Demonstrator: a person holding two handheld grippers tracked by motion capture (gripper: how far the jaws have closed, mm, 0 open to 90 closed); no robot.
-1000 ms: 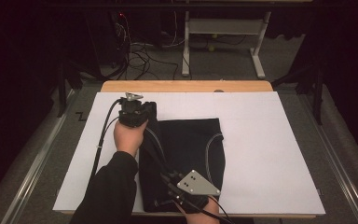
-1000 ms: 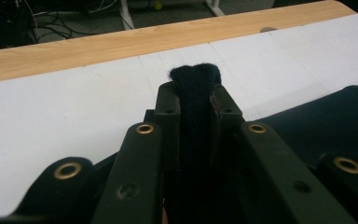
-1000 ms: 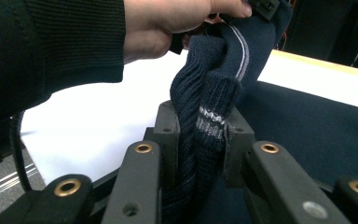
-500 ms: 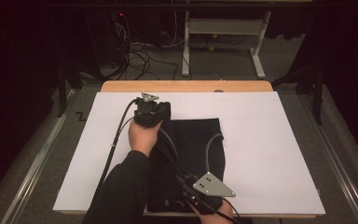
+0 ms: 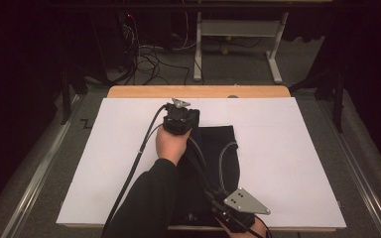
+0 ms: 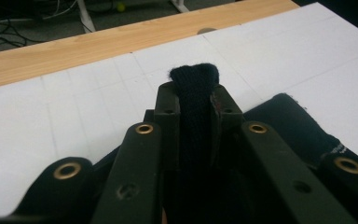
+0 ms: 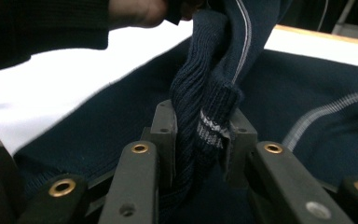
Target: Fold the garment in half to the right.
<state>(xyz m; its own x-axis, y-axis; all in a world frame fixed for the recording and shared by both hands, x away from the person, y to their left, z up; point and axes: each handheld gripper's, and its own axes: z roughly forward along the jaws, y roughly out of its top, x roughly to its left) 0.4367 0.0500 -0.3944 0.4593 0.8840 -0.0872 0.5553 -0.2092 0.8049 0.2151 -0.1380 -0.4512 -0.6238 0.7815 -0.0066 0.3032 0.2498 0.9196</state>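
The dark knit garment (image 5: 218, 163) lies mid-table on the white sheet (image 5: 297, 163), with bare sheet on both sides. The left gripper (image 5: 180, 119) pinches its far edge near the wooden table edge (image 5: 198, 91); the right gripper (image 5: 238, 213) pinches a fold at the near edge.

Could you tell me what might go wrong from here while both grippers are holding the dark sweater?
The left gripper pinches only a narrow bunched fold of the sweater, so it may slip free. The right gripper clamps several twisted layers, so the fold could turn out uneven. The trailing cable crosses the table and might snag the knit.
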